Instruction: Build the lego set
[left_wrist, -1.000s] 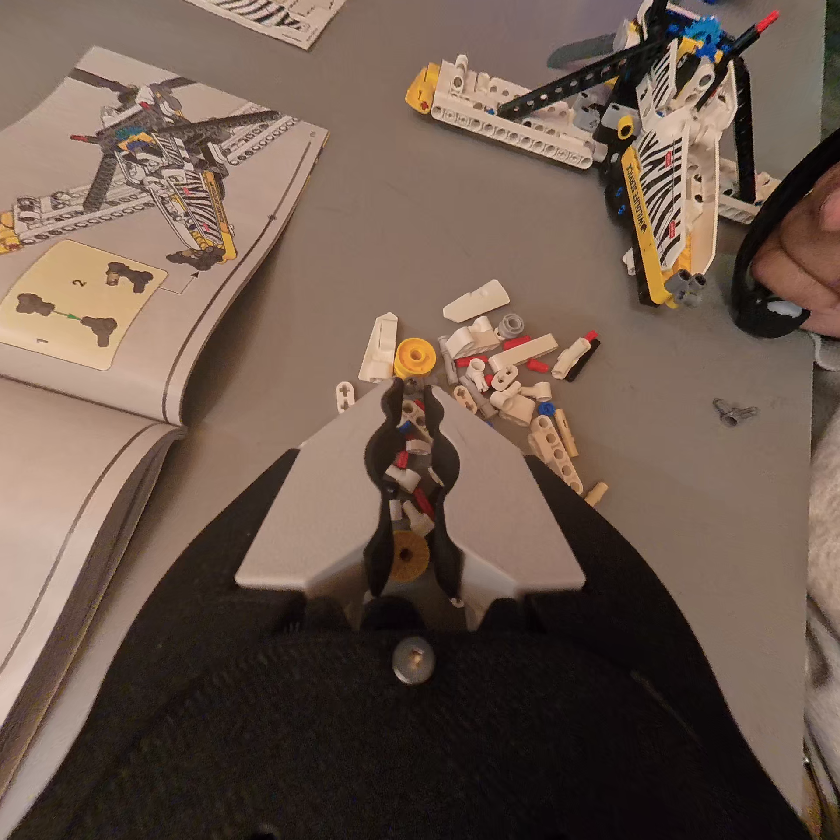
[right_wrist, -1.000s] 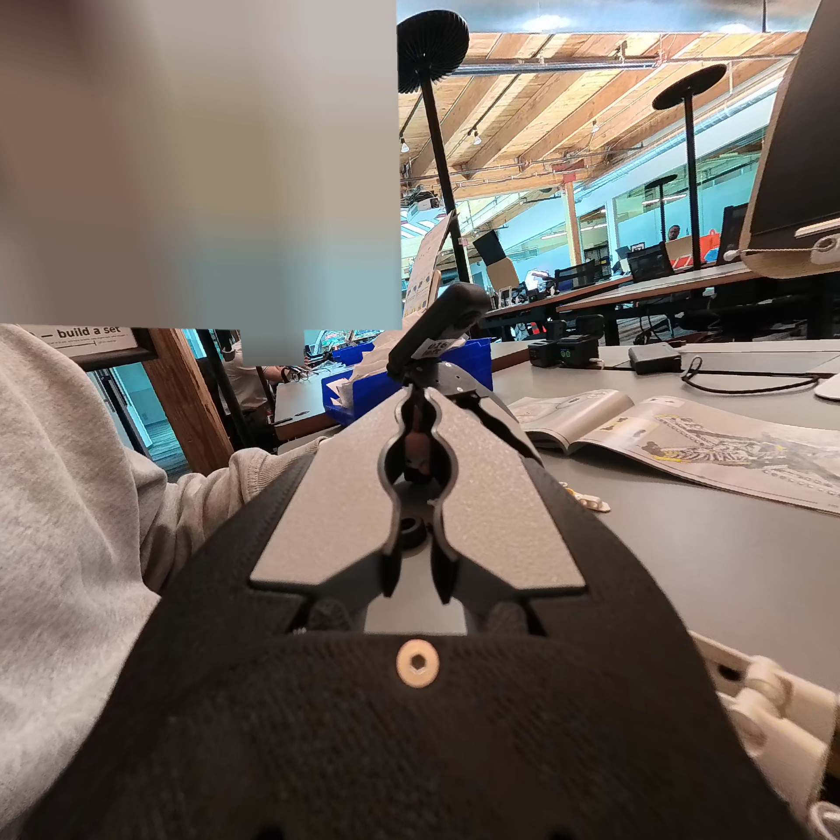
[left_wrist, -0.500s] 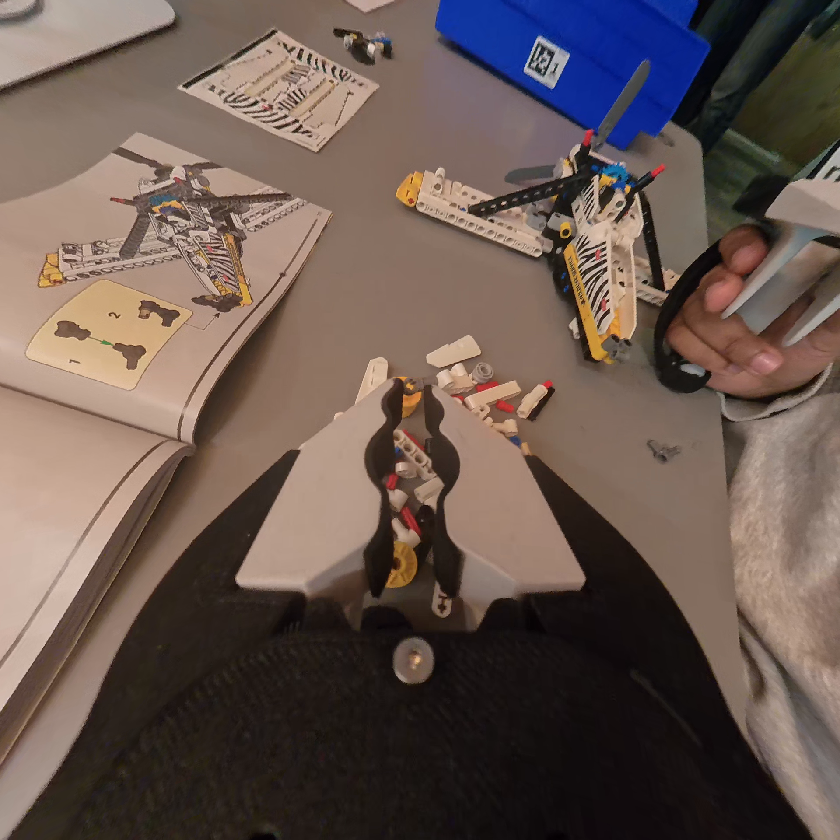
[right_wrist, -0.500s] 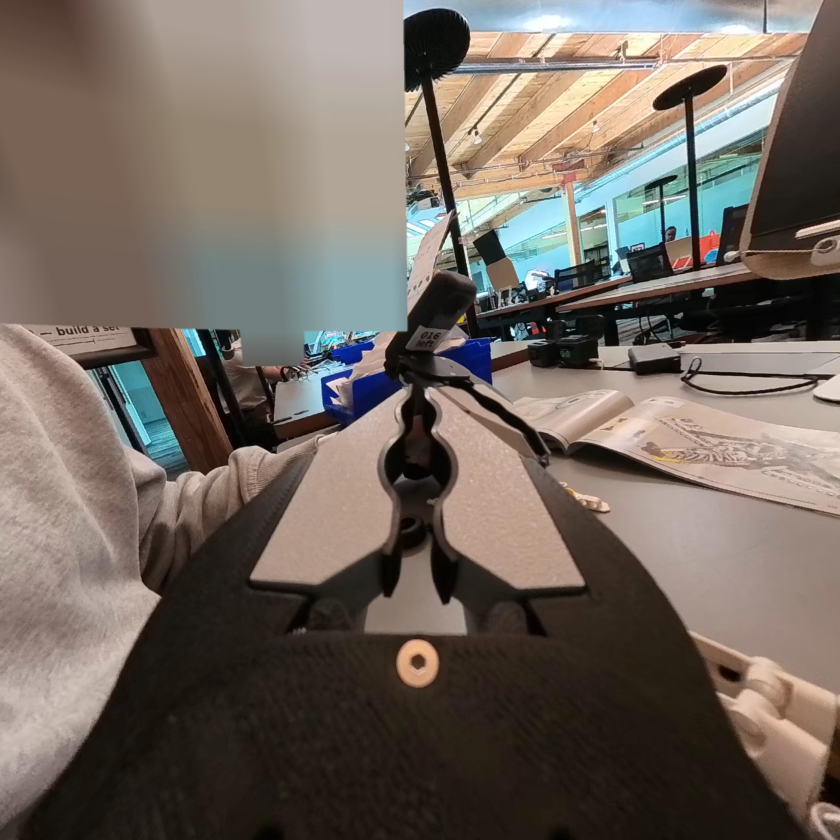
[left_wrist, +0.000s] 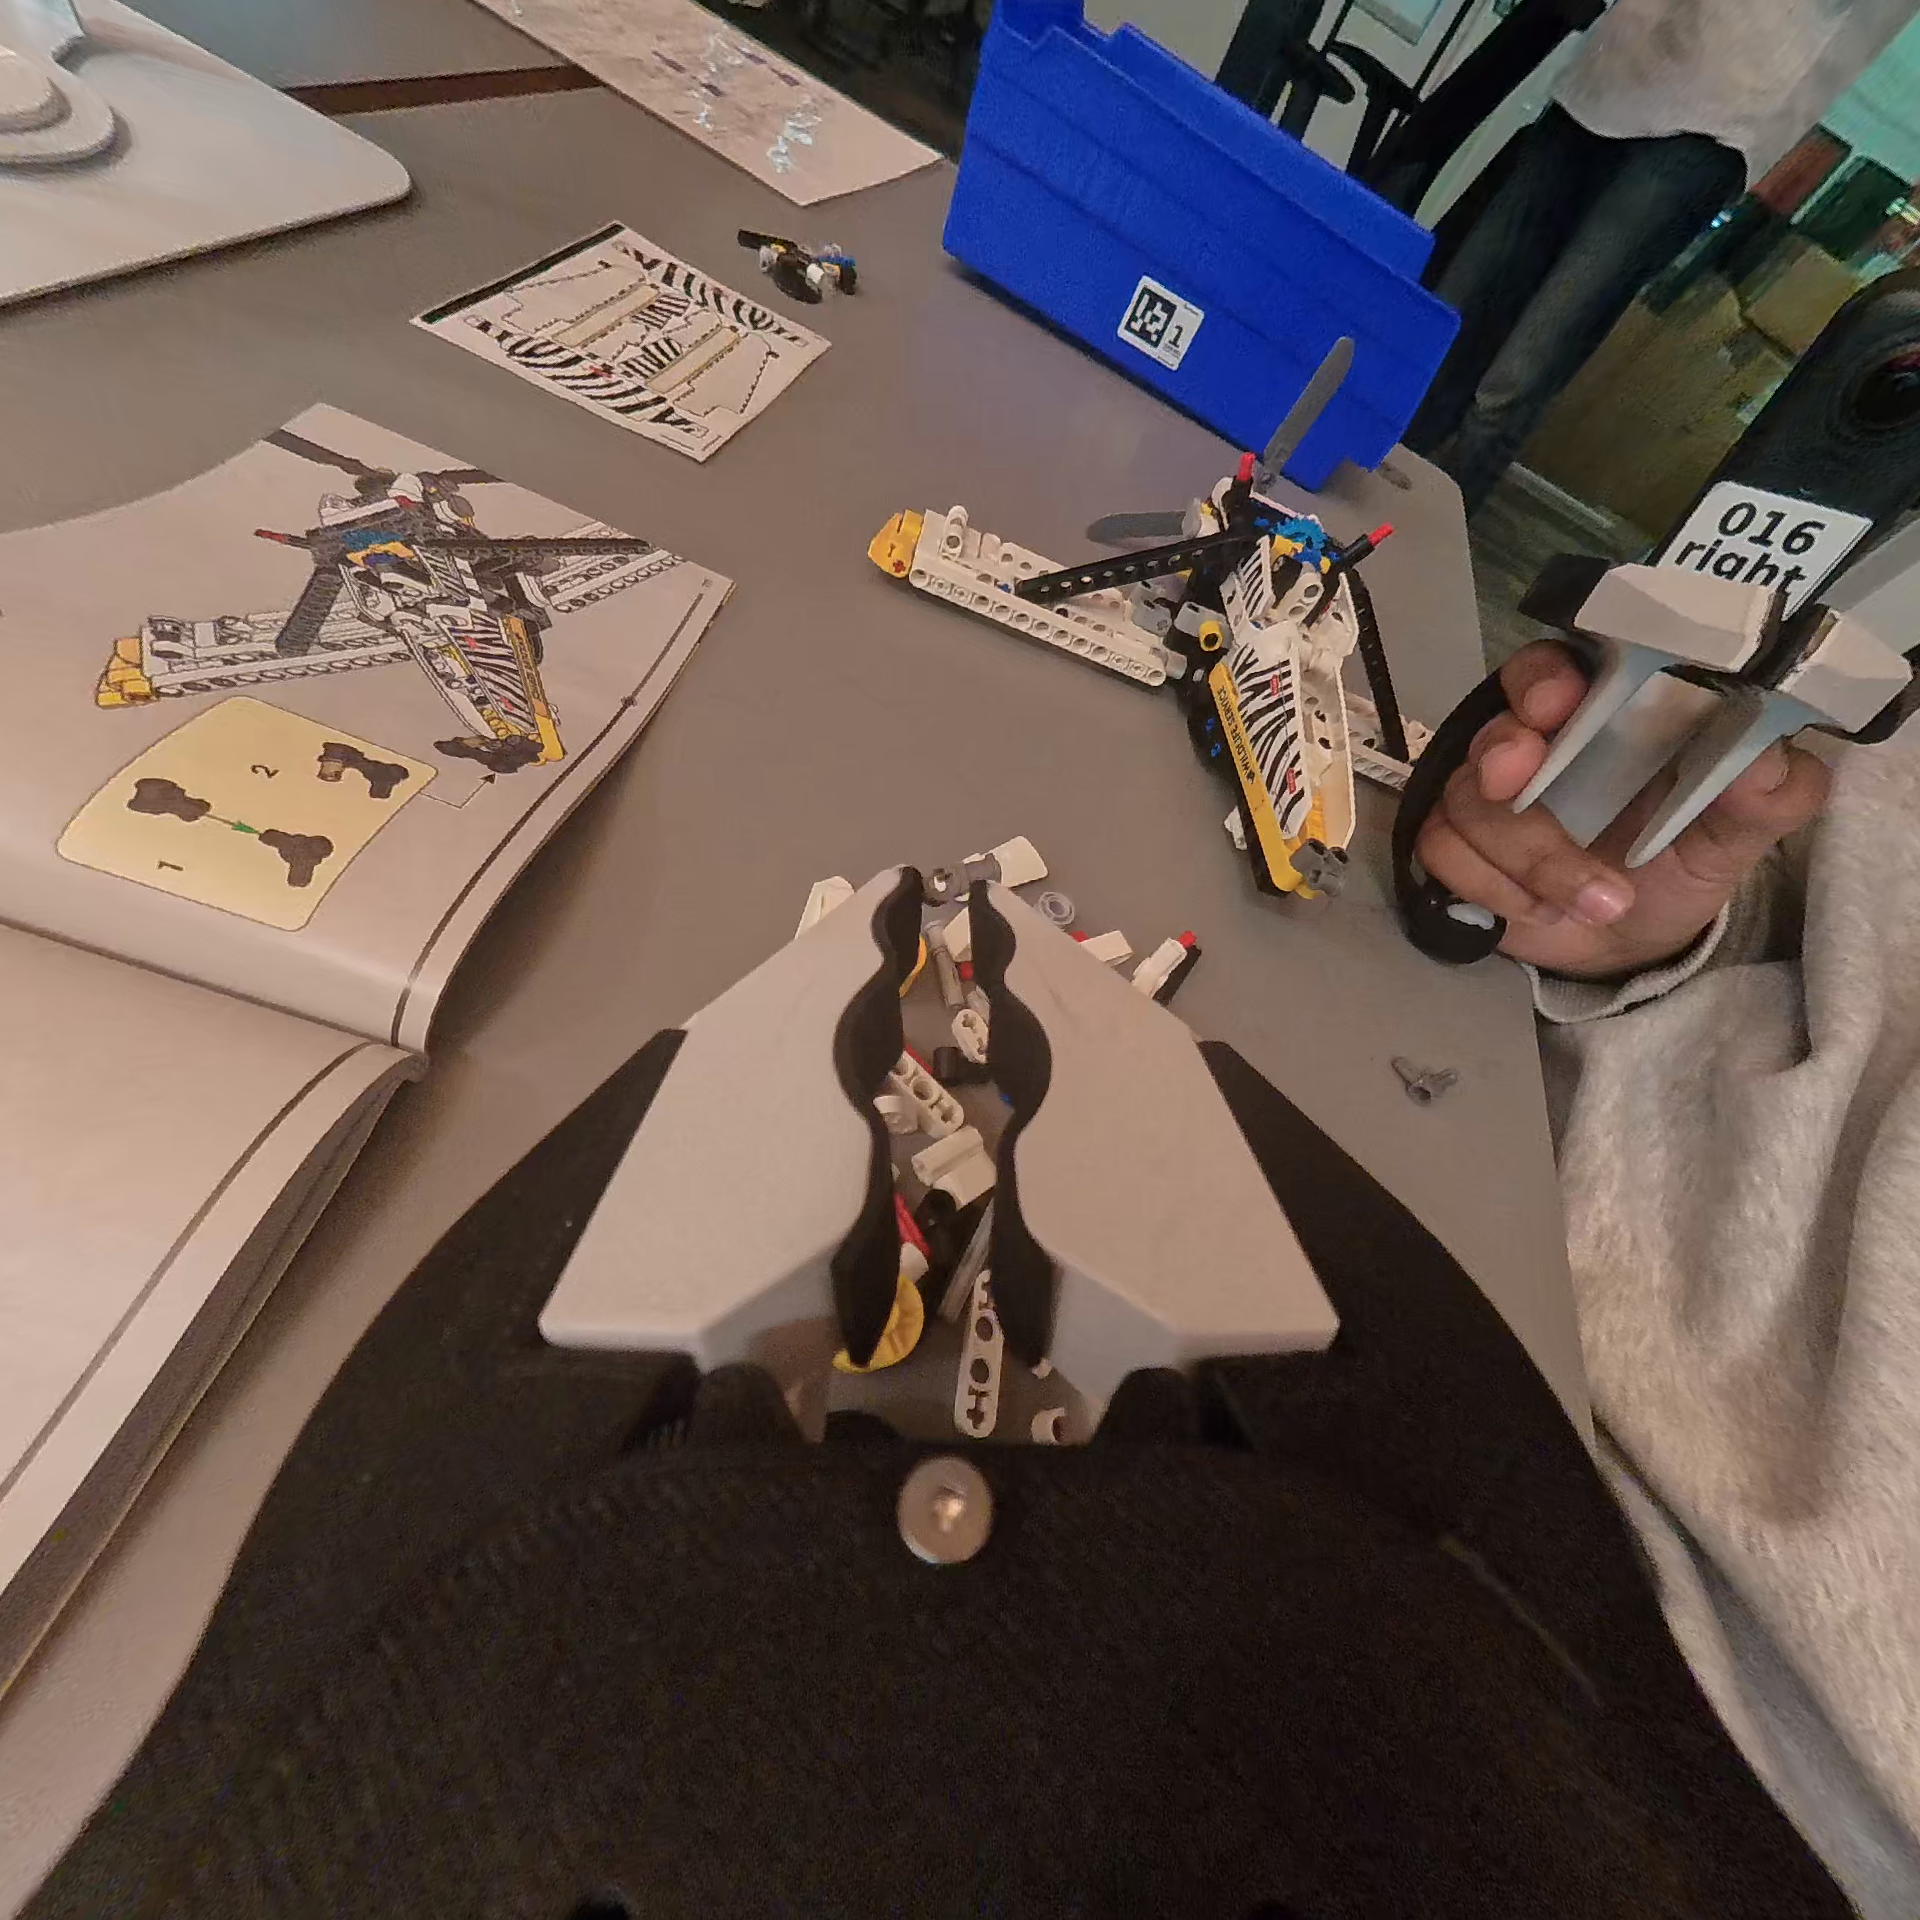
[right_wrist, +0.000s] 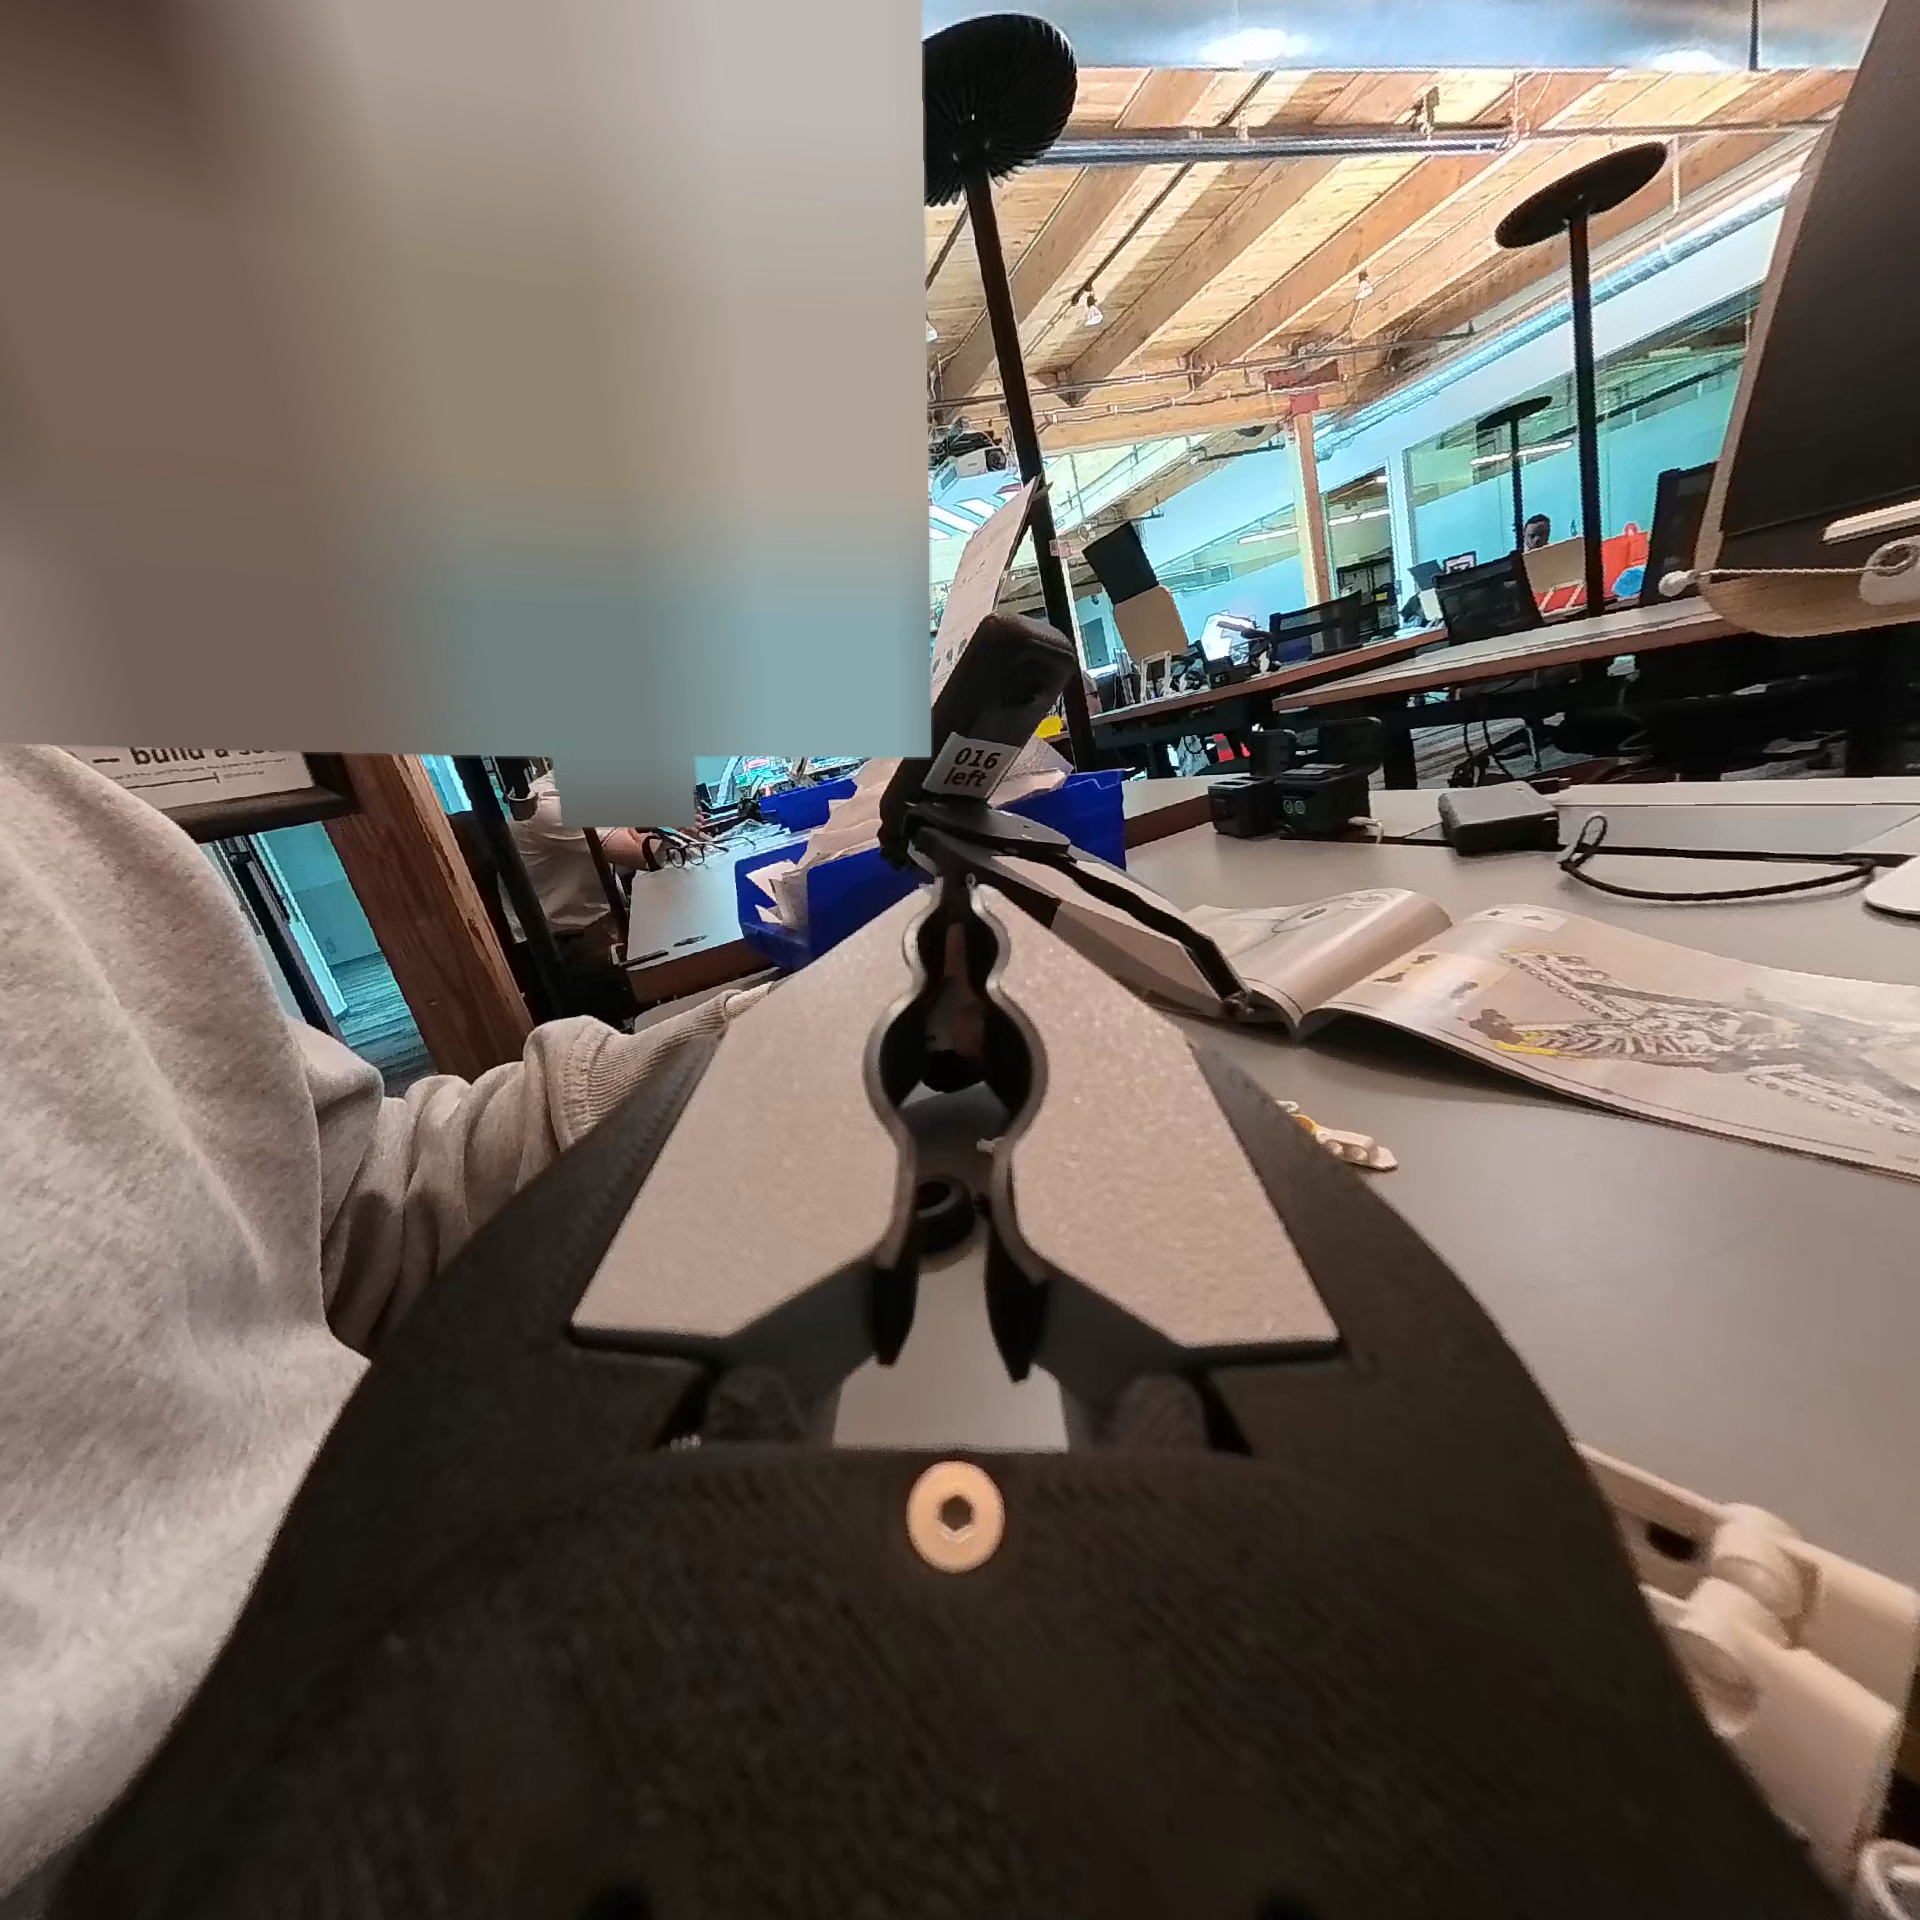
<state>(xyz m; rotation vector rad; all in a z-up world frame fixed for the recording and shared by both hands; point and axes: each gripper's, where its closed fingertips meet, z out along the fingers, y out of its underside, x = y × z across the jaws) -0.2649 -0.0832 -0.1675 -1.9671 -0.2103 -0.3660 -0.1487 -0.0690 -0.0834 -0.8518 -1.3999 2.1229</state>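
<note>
**Left wrist view: small grey piece pinched above the loose parts**

Left wrist view looks down on a grey table (left_wrist: 852, 748). The left gripper (left_wrist: 948, 883) has its jaws nearly together, clamped at the tips on a small grey piece (left_wrist: 943, 880) held above a pile of loose parts (left_wrist: 1081, 935). Beyond the pile lies the half-built model (left_wrist: 1226, 644), white and yellow with zebra-striped panels. An open instruction booklet (left_wrist: 312, 727) lies to the left, a sticker sheet (left_wrist: 623, 343) beyond it, and a blue bin (left_wrist: 1184, 239) at the far edge. Another grey pin (left_wrist: 1423, 1081) lies alone near the table's right edge.

At right, a hand (left_wrist: 1538, 831) holds the right gripper (left_wrist: 1621, 831) off the table, its fingers pointing down.

In the right wrist view, the right gripper (right_wrist: 958, 896) has its jaws together at the tips with nothing visibly between them, and the left gripper (right_wrist: 1143, 935) sits beyond it, over the table.
</note>
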